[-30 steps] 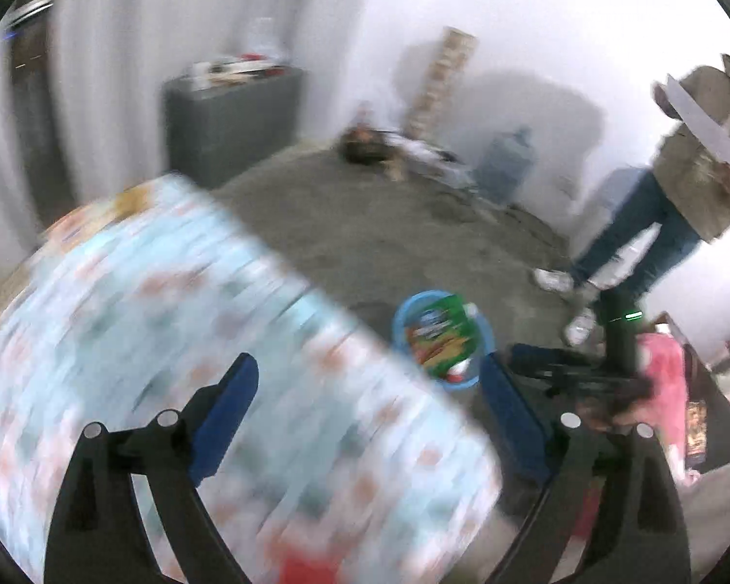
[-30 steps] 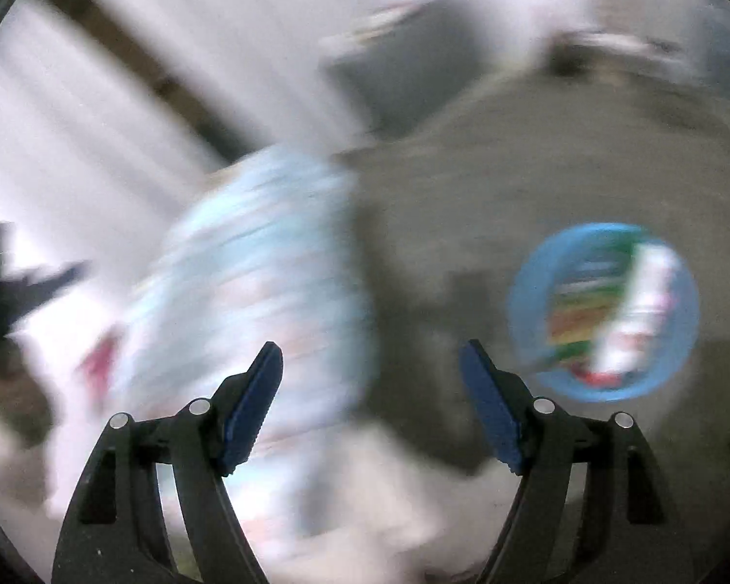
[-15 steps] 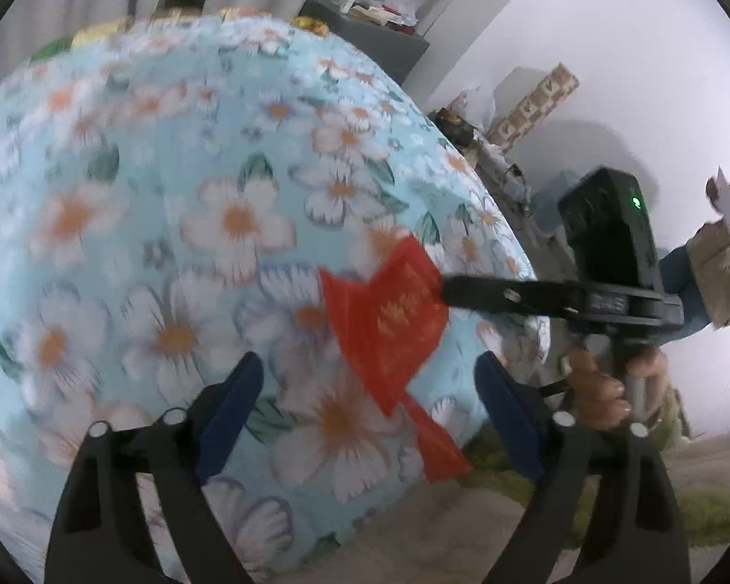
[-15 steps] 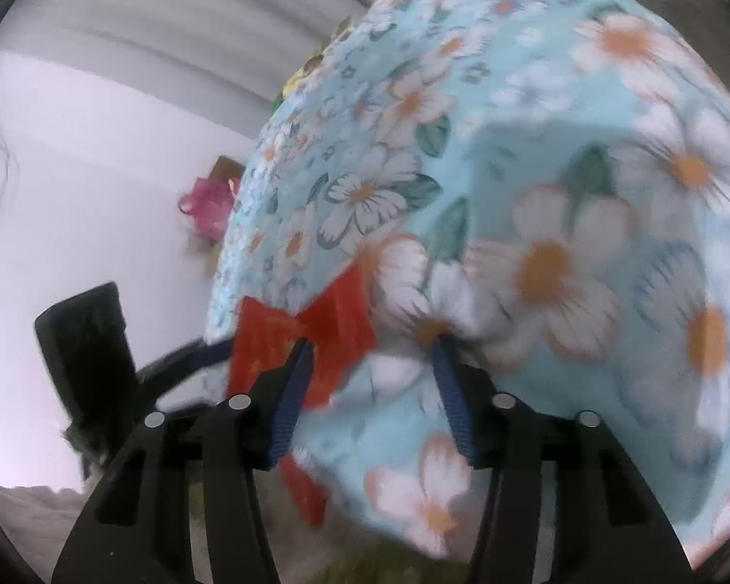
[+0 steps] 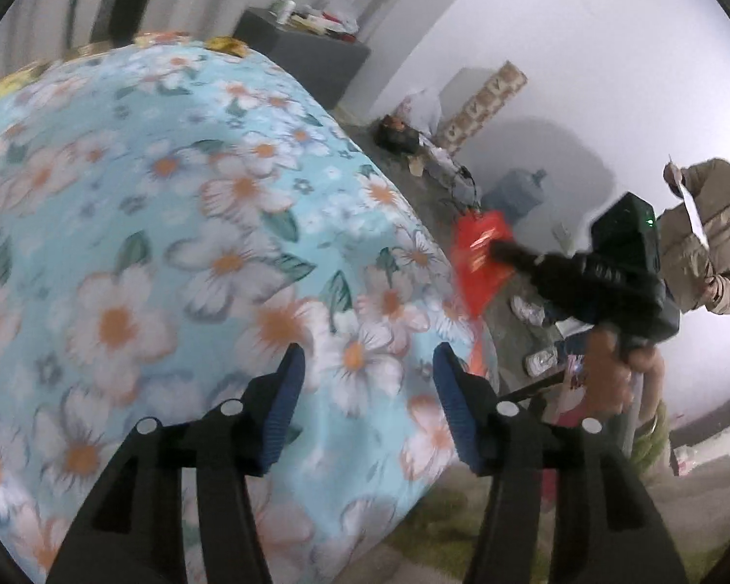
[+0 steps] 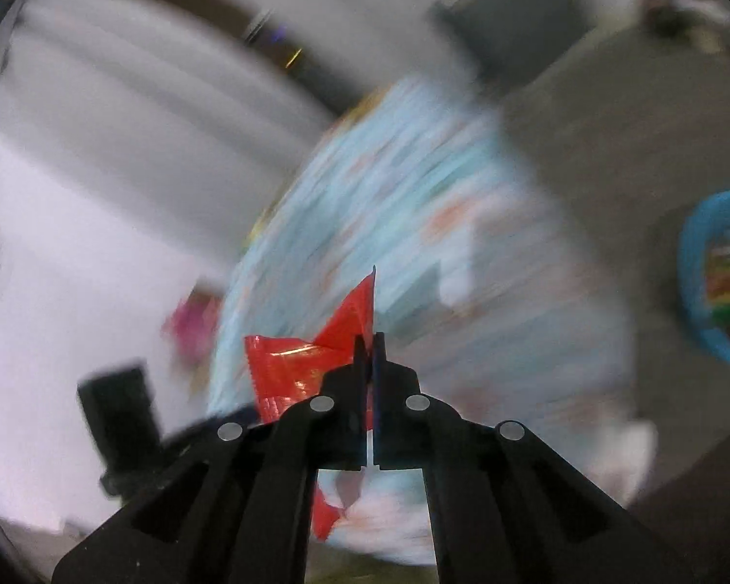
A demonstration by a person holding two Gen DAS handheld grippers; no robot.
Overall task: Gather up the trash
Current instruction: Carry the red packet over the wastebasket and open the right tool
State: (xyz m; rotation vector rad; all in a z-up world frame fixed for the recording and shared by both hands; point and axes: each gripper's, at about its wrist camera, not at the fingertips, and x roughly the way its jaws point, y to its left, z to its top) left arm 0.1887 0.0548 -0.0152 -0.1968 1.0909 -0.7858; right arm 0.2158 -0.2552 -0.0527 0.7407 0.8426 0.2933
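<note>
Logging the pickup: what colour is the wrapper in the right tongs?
Red wrapper, clearest in the right wrist view, clamped by the right tongs.

Wrapper point(image 6: 292, 370): between the right gripper point(image 6: 371, 340) fingers, off the table point(image 5: 180, 224)
Basin point(image 6: 696, 243): on the floor, right of table
Left gripper point(image 5: 367, 379): over the table's near edge

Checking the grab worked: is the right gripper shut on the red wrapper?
Shut on it: the right gripper has its jaws pressed together, with the red wrapper pinched between them.
</note>
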